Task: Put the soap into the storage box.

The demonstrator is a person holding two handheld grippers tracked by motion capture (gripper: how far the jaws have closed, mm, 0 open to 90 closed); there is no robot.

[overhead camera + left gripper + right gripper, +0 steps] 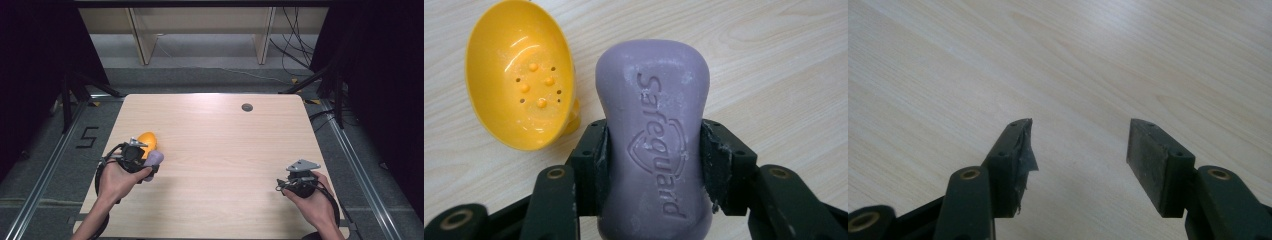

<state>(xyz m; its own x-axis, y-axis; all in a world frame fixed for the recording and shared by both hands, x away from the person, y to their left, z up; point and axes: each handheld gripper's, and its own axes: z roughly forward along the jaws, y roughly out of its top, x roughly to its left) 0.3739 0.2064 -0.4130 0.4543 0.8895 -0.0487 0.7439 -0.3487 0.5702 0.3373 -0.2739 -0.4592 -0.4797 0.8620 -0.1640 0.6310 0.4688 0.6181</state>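
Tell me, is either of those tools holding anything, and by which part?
The left tool grips a purple bar of soap across its narrow middle, beside a yellow soap dish. The right tool is open and holds nothing.

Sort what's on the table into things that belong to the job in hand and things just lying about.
In the job:
- purple soap bar, clamped in the left hand-held gripper
- yellow soap dish, beside the bar

Lying about:
- round dark grommet at the table's far edge
- right hand-held gripper, open over bare wood
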